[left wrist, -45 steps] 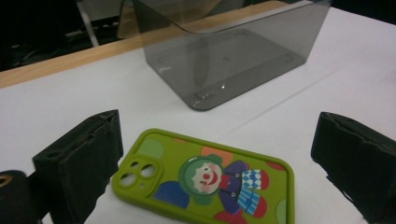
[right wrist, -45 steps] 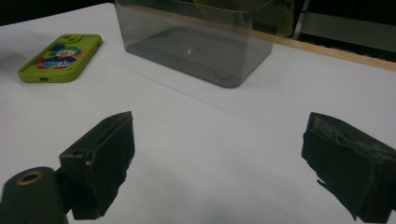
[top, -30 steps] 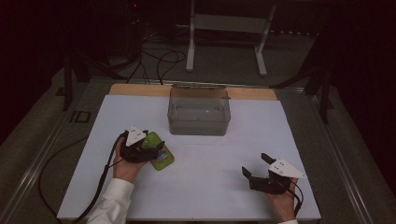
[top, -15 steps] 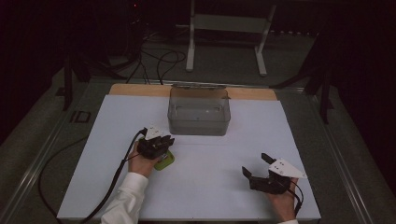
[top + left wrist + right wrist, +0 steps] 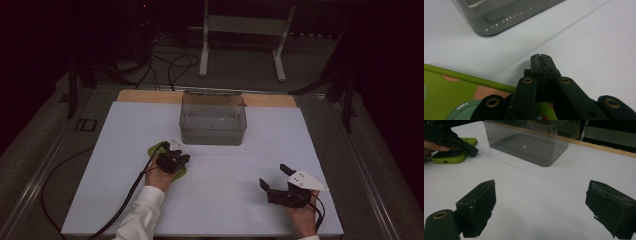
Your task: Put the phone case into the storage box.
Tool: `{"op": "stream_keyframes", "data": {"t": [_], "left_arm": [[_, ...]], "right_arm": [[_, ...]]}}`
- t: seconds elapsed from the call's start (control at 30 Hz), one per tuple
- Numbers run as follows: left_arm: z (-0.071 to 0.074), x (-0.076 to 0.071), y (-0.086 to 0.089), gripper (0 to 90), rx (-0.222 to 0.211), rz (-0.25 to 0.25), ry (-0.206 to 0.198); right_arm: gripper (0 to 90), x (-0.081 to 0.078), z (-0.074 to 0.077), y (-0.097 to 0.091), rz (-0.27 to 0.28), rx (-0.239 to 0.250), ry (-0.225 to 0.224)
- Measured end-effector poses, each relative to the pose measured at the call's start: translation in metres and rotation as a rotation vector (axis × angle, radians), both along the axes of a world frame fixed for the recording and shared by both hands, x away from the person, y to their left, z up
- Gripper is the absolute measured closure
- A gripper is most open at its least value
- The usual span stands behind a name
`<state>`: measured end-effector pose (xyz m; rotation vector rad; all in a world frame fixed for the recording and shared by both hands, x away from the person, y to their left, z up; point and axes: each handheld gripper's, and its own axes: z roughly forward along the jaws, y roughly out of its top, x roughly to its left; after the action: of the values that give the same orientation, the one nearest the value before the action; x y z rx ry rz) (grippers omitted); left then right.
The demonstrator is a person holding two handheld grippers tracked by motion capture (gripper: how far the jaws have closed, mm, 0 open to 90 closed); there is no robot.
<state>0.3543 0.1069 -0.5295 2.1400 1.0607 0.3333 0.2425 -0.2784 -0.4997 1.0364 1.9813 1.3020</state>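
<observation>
My left gripper (image 5: pixel 541 58) has just been closing and its jaws now meet with nothing between them, hovering over the green phone case (image 5: pixel 159 149) lying flat on the white table (image 5: pixel 125 130), near the clear box (image 5: pixel 213 119). My right gripper (image 5: pixel 541 206) sits well apart, jaws wide and empty.

The left gripper (image 5: pixel 183 160) covers much of the green case (image 5: pixel 155 149) near the table's (image 5: pixel 120 200) left edge. In the left gripper view, the bottom edge crops that case.
</observation>
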Motion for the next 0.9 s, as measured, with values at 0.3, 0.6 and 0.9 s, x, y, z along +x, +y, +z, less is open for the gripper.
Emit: {"op": "stream_keyframes", "data": {"t": [0.3, 0.6, 0.9], "left_arm": [[0.003, -0.016, 0.007, 89.9, 0.035, -0.008, 0.019], [0.005, -0.044, 0.039, 89.6, 0.056, 0.019, 0.014], [0.005, -0.050, 0.070, 89.4, 0.072, 0.112, 0.017]], "right_arm": [[9.4, 0.000, 0.000, -0.001, 0.000, 0.000, -0.001], [9.3, 0.001, 0.000, 0.000, 0.004, -0.003, 0.001], [9.4, 0.002, -0.001, -0.001, 0.002, -0.008, 0.004]]}}
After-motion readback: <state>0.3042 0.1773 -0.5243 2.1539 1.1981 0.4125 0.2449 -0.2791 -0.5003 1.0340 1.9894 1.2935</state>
